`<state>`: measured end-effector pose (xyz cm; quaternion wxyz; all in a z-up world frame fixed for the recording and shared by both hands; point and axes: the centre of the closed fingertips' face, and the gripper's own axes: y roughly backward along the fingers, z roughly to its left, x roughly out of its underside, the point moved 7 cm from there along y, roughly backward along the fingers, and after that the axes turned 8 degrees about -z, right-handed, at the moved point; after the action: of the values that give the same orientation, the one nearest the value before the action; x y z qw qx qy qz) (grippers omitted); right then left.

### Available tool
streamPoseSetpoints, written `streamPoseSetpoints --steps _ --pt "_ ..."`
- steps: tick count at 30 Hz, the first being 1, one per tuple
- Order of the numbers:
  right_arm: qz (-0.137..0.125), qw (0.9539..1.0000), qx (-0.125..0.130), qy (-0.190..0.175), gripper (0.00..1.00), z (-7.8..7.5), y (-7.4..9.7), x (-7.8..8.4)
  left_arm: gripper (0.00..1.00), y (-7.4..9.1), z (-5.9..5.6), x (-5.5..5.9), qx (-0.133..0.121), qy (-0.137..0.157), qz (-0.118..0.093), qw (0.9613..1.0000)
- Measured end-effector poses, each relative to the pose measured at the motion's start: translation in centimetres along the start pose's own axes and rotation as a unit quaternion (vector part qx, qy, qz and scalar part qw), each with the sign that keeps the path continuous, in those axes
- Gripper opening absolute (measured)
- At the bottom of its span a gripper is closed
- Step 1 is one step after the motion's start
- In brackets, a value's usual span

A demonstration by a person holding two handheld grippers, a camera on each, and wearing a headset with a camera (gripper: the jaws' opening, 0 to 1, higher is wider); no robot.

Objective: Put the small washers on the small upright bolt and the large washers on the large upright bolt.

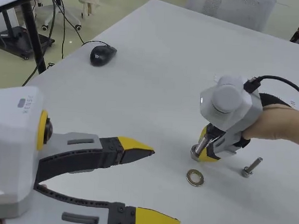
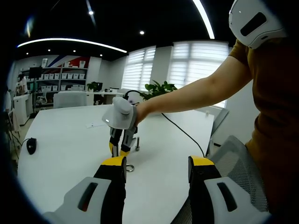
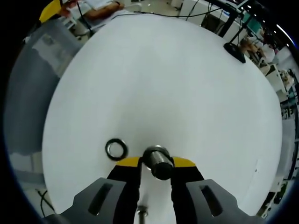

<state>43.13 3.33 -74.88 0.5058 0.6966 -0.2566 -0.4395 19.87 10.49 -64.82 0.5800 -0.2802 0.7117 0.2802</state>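
My right gripper is shut on the large bolt, whose head rests on the white table. In the right gripper view the large bolt points at the camera between the yellow tips of the right gripper. A large washer lies flat just in front of it, and the same washer sits left of the jaws. The small bolt stands on its head to the right. My left gripper hovers open and empty at the lower left, well short of the washer.
A black computer mouse lies on the far left part of the table. A desk with cables stands beyond the table's left edge. A chair stands off the table edge in the left gripper view.
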Motion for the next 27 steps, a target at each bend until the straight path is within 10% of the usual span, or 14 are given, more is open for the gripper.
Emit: streamPoseSetpoints --steps 27 --pt "-0.011 0.9983 0.027 -0.051 0.26 3.9 2.6 2.6 0.52 0.4 -1.2 -1.1 0.008 -0.024 -0.006 0.9997"
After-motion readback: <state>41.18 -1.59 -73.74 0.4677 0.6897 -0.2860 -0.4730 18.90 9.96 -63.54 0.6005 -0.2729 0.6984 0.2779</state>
